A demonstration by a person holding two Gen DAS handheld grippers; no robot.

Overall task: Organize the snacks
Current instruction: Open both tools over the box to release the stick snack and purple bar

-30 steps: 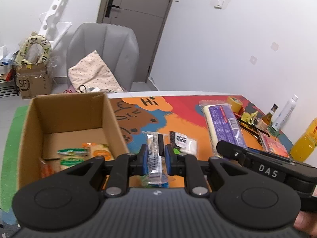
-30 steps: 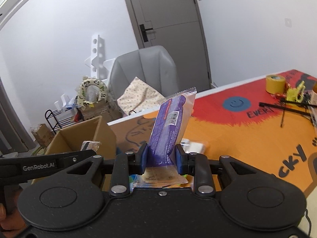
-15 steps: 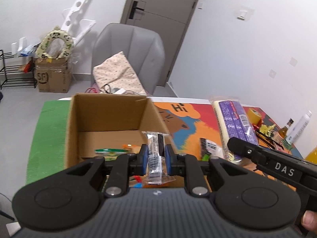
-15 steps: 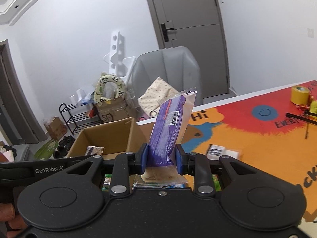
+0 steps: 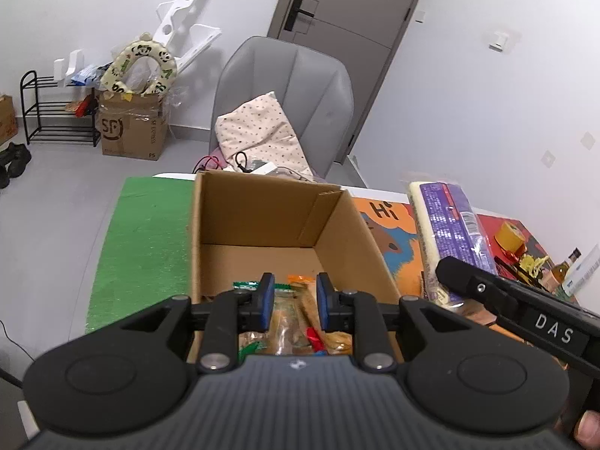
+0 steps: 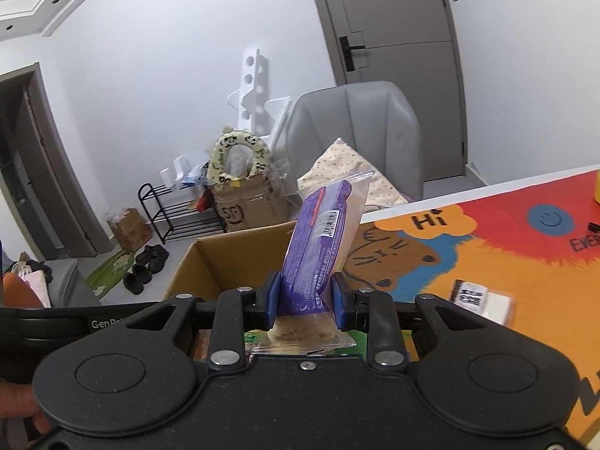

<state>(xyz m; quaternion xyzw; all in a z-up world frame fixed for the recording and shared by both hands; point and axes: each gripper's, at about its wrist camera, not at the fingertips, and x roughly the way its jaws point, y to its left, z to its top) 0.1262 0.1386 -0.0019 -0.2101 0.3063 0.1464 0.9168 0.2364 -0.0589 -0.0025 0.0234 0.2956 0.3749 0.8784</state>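
A brown cardboard box (image 5: pixel 258 217) stands open on the table, with several wrapped snacks (image 5: pixel 296 322) on its floor. My left gripper (image 5: pixel 292 294) hangs over the box's near side, its jaws opening with nothing between the blue pads. My right gripper (image 6: pixel 305 300) is shut on a purple snack pack (image 6: pixel 322 236) that stands upright, just right of the box (image 6: pixel 232 258). The same pack (image 5: pixel 450 225) shows in the left wrist view, above the right gripper's black body (image 5: pixel 525 311).
A small dark-labelled packet (image 6: pixel 480 298) lies on the colourful play mat (image 6: pixel 506 255). A green mat (image 5: pixel 146 240) lies left of the box. A tape roll (image 5: pixel 510 234) and bottles (image 5: pixel 562 270) stand at the far right. A grey chair (image 5: pixel 285 86) stands behind the table.
My left gripper moved left over the box, and the clear-wrapped dark snack it held is gone from its jaws, which have parted. My right gripper carried the purple pack left toward the box.
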